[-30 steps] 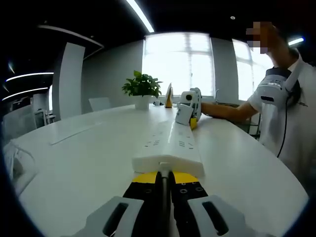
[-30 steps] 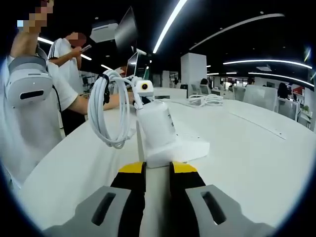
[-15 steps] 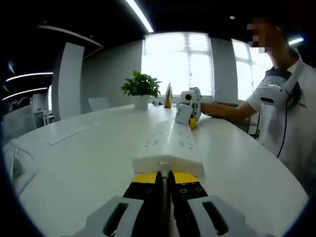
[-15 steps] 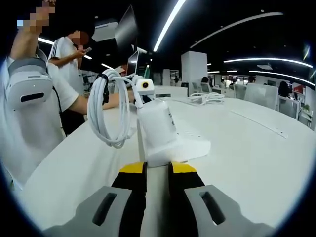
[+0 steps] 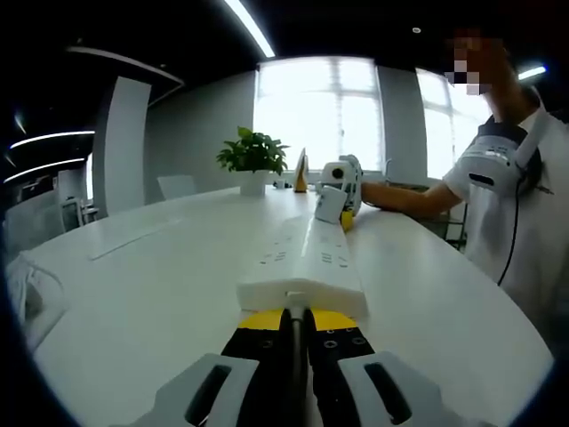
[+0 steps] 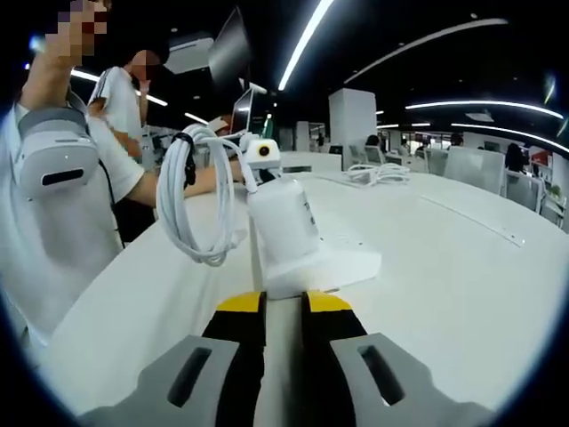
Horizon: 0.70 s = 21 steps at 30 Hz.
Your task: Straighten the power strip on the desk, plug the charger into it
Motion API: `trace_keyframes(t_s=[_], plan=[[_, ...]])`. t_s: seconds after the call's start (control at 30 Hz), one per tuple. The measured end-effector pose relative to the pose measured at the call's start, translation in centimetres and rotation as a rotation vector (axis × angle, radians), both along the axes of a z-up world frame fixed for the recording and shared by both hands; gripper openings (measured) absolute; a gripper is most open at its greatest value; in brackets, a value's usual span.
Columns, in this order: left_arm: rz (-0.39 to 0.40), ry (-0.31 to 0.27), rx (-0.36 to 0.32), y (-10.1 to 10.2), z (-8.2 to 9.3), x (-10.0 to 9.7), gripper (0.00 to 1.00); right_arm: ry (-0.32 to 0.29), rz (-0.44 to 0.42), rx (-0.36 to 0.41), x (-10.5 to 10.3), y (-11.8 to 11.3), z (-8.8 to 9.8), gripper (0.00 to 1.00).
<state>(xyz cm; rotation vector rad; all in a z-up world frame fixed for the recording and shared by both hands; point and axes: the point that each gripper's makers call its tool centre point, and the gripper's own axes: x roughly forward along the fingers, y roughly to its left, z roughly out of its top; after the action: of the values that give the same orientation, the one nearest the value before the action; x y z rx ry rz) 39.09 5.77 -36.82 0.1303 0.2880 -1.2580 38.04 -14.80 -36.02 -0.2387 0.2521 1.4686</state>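
Note:
A white power strip [image 5: 311,258] lies lengthwise on the white desk [image 5: 160,285]. My left gripper [image 5: 296,313] is shut, its yellow tips against the strip's near end. At the far end a white charger [image 5: 329,205] stands on the strip, with my right gripper [image 5: 345,218] just behind it. In the right gripper view the charger [image 6: 284,222] stands upright on the strip [image 6: 333,258], and a coil of white cable [image 6: 191,205] hangs at its left. My right gripper [image 6: 284,301] sits at that end, its jaws a narrow gap apart with white between them. The left gripper [image 6: 260,153] shows beyond the charger.
A person in a white shirt [image 5: 507,196] stands at the desk's edge, an arm reaching to the right gripper. A potted plant [image 5: 253,156] stands at the far end. Loose white cable [image 6: 373,175] lies further along the desk. A second person [image 6: 120,98] stands behind.
The gap between the right gripper's jaws has narrowed a little. The strip, the charger and the left gripper have stayed in place.

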Motion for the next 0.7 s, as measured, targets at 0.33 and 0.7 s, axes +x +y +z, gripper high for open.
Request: trace_keyframes(t_s=[0.33,0.7], plan=[[-0.021,0.001,0.001,0.0,0.0,-0.5,0.11,0.015,0.022,-0.001,-1.3,0.3,-0.1,0.15],[-0.048,0.009,0.003,-0.2,0.0,-1.3,0.11,0.041,0.031,-0.003,-2.8,0.8,-0.2,0.15]])
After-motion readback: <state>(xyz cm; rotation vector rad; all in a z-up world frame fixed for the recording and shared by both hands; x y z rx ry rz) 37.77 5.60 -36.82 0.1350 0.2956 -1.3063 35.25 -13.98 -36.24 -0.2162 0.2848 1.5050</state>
